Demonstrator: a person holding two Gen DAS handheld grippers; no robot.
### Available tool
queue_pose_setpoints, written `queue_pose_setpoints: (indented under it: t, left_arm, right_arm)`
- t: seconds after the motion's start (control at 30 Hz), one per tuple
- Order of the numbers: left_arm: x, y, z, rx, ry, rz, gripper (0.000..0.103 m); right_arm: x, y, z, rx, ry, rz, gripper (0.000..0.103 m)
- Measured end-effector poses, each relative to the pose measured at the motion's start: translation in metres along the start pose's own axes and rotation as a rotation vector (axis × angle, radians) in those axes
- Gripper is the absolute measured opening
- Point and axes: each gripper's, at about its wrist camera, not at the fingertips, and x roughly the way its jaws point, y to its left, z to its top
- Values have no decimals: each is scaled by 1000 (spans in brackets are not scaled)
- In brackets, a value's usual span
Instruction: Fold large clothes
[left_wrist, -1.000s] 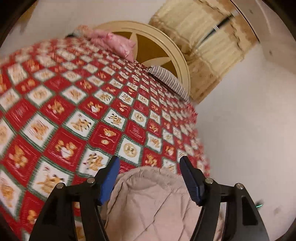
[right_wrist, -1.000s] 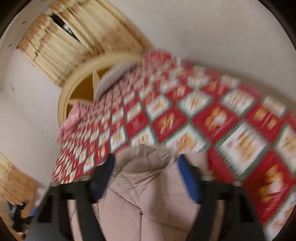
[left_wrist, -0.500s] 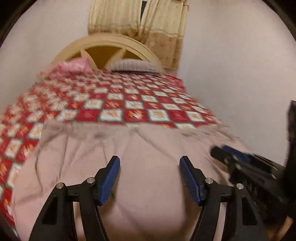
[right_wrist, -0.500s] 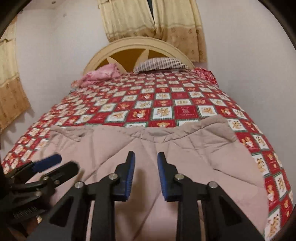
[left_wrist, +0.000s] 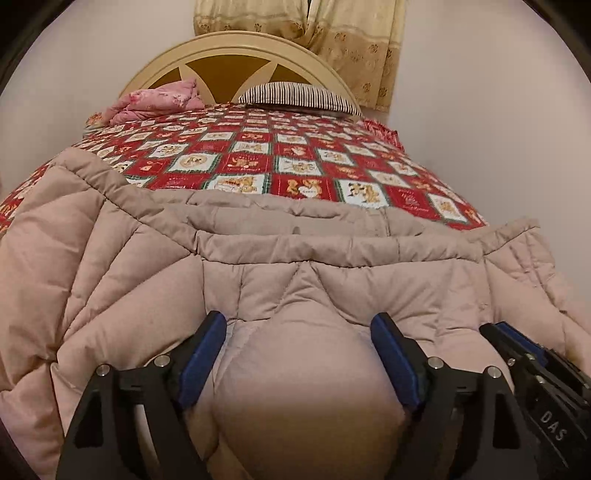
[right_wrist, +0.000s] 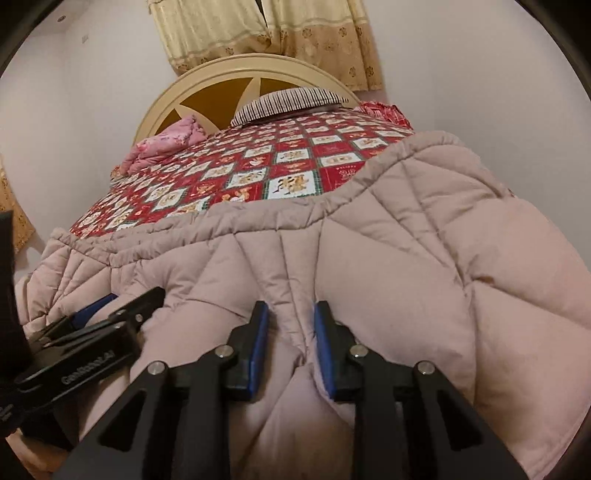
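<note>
A large dusty-pink quilted coat (left_wrist: 295, 258) lies spread over the foot of a bed, its stitched edge facing the headboard. My left gripper (left_wrist: 298, 319) is low over the coat's near part. Its jaws are opening, and a puffed bulge of coat swells between the blue pads without being pinched. In the right wrist view the coat (right_wrist: 406, 258) fills the lower half. My right gripper (right_wrist: 291, 308) is shut on a narrow raised fold of it. Each gripper shows in the other's view: the right gripper (left_wrist: 517, 350) at lower right, the left gripper (right_wrist: 110, 314) at lower left.
The bed carries a red patchwork quilt (left_wrist: 295, 162) with a striped pillow (left_wrist: 299, 96) and a bunched pink blanket (left_wrist: 159, 99) against a cream arched headboard (left_wrist: 229, 48). Beige curtains (left_wrist: 332, 29) hang behind. A pale wall runs close along the bed's right side.
Both views have rolled level and sunk toward the bed's foot. The coat, first hanging between the fingers, now lies spread. The right jaws closed on a fold; the left jaws widened.
</note>
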Motion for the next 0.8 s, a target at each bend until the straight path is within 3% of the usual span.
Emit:
queue_pose_setpoints:
  t: [0.13, 0.2, 0.3, 0.4, 0.5, 0.6, 0.8]
  left_arm:
    - [3, -5, -1, 21, 15, 33, 81]
    - [4, -6, 0, 27, 17, 40, 81]
    - [5, -7, -1, 29, 17, 43, 81]
    - [5, -9, -1, 40, 19, 55, 81]
    - [4, -13, -1, 60, 17, 52, 82]
    - [4, -14, -1, 66, 19, 58, 83]
    - [4, -18, -1, 87, 23, 86, 83]
  right_arm:
    - [-1, 9, 13, -16, 74, -28, 28]
    - [-17, 5, 31, -14, 45, -11, 28]
    - [-36, -8, 57, -73, -27, -124, 28]
    - [-18, -43, 70, -76, 41, -215, 28]
    - [14, -83, 51, -63, 128, -252, 22]
    - [17, -97, 37, -2, 66, -211, 21]
    - [24, -85, 38, -41, 67, -274, 21]
